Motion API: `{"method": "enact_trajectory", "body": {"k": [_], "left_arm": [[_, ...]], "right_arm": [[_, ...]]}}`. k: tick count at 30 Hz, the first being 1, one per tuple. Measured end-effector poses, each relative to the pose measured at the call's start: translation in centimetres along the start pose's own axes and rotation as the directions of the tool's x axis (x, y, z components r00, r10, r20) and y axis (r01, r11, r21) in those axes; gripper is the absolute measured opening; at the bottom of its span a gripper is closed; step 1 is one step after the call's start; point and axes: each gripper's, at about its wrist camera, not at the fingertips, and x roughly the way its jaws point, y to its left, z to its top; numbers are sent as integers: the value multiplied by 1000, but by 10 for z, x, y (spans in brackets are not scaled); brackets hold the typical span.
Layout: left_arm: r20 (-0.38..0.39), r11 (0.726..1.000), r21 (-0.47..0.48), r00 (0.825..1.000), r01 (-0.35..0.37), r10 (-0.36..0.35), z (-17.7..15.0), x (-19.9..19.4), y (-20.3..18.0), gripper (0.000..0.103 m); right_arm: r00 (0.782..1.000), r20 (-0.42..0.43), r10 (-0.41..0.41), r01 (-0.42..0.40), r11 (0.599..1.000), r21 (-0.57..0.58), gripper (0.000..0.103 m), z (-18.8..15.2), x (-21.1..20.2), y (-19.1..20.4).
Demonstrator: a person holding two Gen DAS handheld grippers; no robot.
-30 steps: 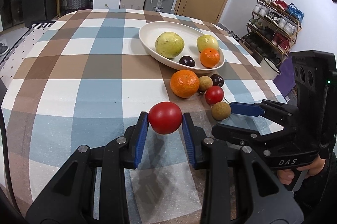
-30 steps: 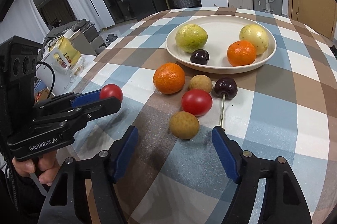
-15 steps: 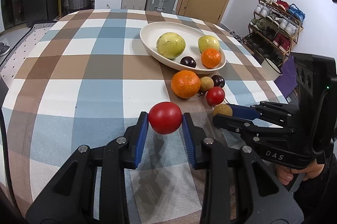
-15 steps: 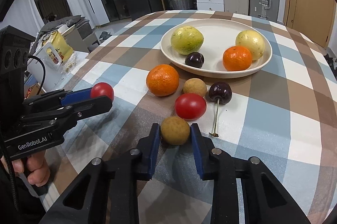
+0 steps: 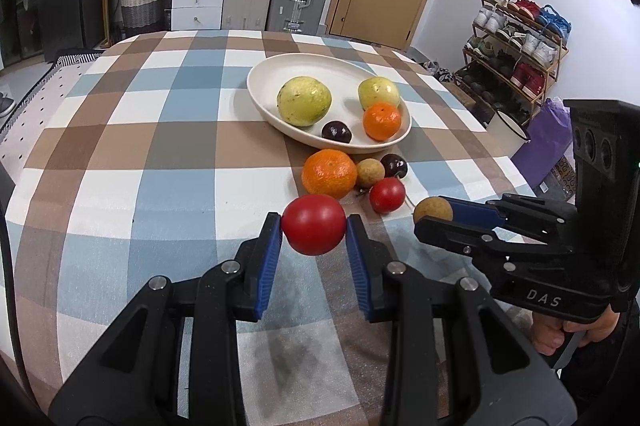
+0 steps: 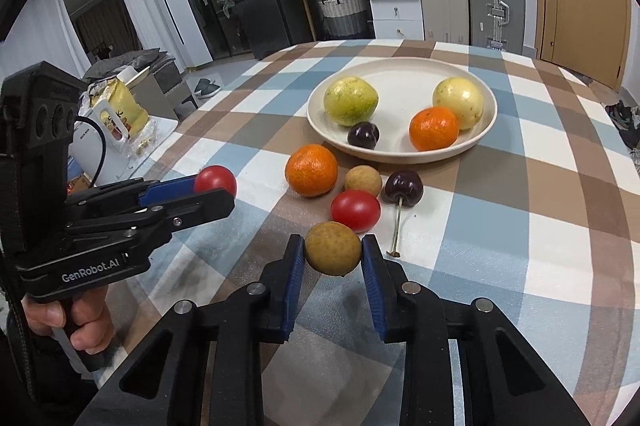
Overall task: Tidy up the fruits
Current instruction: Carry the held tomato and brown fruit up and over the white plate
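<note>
My left gripper (image 5: 314,232) is shut on a red tomato (image 5: 313,224), held just above the checked tablecloth. My right gripper (image 6: 333,253) is shut on a brown longan (image 6: 333,253), lifted slightly off the cloth; the same longan (image 5: 433,209) shows at the right gripper's tip in the left wrist view. A cream plate (image 6: 404,75) farther back holds two yellow-green guavas, a small orange and a dark cherry. In front of it lie an orange (image 6: 311,169), a second longan (image 6: 363,180), a dark cherry with a stem (image 6: 403,186) and another red tomato (image 6: 355,210).
The round table (image 5: 120,161) has bare cloth on its left half. Suitcases and white drawers stand behind it, and a shoe rack (image 5: 516,53) at the right. A low stand with a yellow packet (image 6: 116,109) sits past the table's left edge.
My right gripper went from open around the brown longan to shut on it, then lifted it a little. The left gripper kept its hold on the red tomato without moving.
</note>
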Motion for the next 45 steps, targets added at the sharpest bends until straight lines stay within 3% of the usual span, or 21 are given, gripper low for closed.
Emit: {"method": "enact_trajectory", "body": {"k": [25, 45], "left_arm": [[61, 996, 93, 998, -9, 3, 51, -4, -41, 30], [96, 990, 138, 995, -14, 1, 98, 20, -47, 30]], "right_arm": [[989, 148, -18, 13, 999, 34, 30, 27, -59, -34], [982, 184, -42, 38, 999, 25, 30, 69, -51, -47]]}}
